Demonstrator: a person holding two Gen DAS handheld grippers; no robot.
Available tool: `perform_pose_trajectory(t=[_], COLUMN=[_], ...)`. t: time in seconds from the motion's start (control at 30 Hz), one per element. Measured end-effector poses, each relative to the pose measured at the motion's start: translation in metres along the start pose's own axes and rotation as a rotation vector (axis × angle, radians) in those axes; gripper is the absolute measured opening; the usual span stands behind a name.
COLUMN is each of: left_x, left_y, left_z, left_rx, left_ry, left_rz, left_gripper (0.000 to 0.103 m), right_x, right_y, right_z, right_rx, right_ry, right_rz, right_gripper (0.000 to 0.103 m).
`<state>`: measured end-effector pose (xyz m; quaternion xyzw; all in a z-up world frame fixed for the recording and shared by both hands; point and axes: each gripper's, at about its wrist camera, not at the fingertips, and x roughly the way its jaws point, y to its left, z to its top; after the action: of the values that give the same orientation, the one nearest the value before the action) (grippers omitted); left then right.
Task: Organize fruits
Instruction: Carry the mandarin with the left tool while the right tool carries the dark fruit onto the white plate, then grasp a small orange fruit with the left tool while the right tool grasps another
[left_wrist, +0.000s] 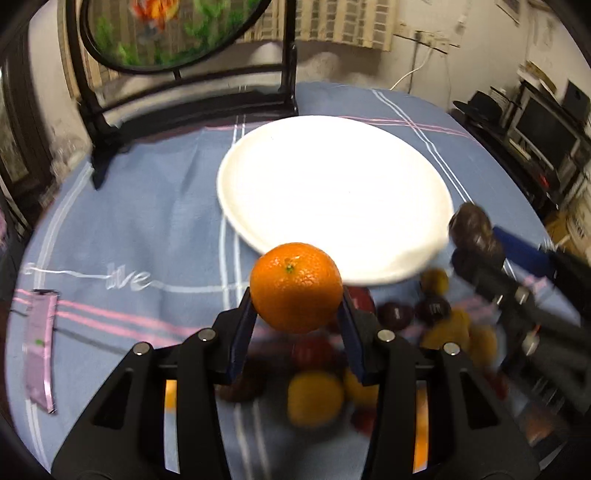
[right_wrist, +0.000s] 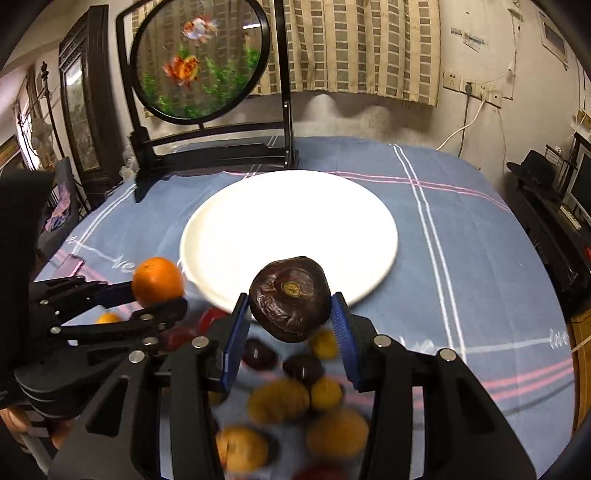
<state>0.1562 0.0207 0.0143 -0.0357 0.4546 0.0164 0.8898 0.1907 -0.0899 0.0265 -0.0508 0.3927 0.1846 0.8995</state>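
Fruit (right_wrist: 291, 402) lay loose and blurred on the blue cloth (right_wrist: 461, 258) nearest me. Above it my left gripper (left_wrist: 297, 314) clamped an orange (left_wrist: 296, 286), and my right gripper (right_wrist: 290, 321) clamped a wrinkled dark purple fruit (right_wrist: 290, 297). Beyond both sat the bare white plate (right_wrist: 288, 206).

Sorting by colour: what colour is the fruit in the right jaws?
Dark purple-brown, wrinkled fruit; clearest in the right wrist view.
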Motion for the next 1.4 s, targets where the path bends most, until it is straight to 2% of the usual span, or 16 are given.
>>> perform_pose_trajectory(t=[0.07,0.17,0.23,0.3,0.33,0.43,0.5,0.57,0.67,0.73,0.77,0.8,0.9,0.97,1.17,1.4], left_x=[0.018,0.024,0.034,0.043,0.048,0.047,0.039,0.028,0.006,-0.008,-0.013,-0.016,-0.025,-0.028,-0.036,-0.052], left_y=[0.003,-0.001,0.000,0.000,0.000,-0.002,-0.008,-0.007,-0.002,0.004,0.006,0.007,0.009,0.009,0.020,0.012], left_z=[0.014,0.028,0.037,0.039,0.039,0.033,0.028,0.026,0.023,0.021,0.019,0.017,0.005,-0.005,-0.045,-0.091], left_rx=[-0.020,0.001,-0.007,-0.016,-0.018,-0.012,0.044,0.060,0.073,0.072,0.080,0.091,0.146,0.176,0.185,0.151], left_ry=[0.015,-0.014,-0.007,0.010,0.014,-0.028,-0.048,-0.082,-0.127,-0.140,-0.132,-0.122,-0.089,-0.057,0.027,0.038], left_rz=[0.006,0.026,0.000,-0.008,-0.006,-0.001,0.024,0.060,0.058,0.046,0.042,0.043,0.062,0.071,0.096,0.036], left_gripper=[0.045,0.044,0.044,0.045,0.045,0.049,0.055,0.076,0.077,0.079,0.085,0.087,0.087,0.087,0.087,0.087], right_x=[0.019,0.037,0.043,0.041,0.037,0.028,0.023,0.013,-0.003,-0.010,-0.012,-0.013,-0.013,-0.017,-0.045,-0.067], right_y=[0.001,0.000,-0.001,0.001,0.000,-0.003,-0.007,-0.011,-0.010,-0.010,-0.009,-0.007,0.001,0.001,-0.018,-0.022], right_z=[0.003,0.003,0.002,0.003,0.004,0.002,0.001,0.001,0.000,-0.003,-0.006,-0.009,-0.022,-0.028,-0.061,-0.088], right_rx=[-0.023,-0.046,-0.064,-0.082,-0.086,-0.108,-0.094,-0.094,-0.114,-0.107,-0.105,-0.106,-0.161,-0.156,-0.126,-0.140], right_ry=[0.010,0.023,0.040,0.021,0.008,-0.018,-0.018,-0.006,0.022,0.064,0.105,0.140,0.248,0.265,0.278,0.262], right_rz=[-0.025,-0.050,-0.061,-0.065,-0.073,-0.109,-0.110,-0.116,-0.108,-0.045,0.000,0.028,0.053,0.063,0.062,0.001], right_gripper=[0.045,0.045,0.046,0.054,0.063,0.063,0.063,0.063,0.063,0.063,0.063,0.063,0.063,0.063,0.063,0.063])
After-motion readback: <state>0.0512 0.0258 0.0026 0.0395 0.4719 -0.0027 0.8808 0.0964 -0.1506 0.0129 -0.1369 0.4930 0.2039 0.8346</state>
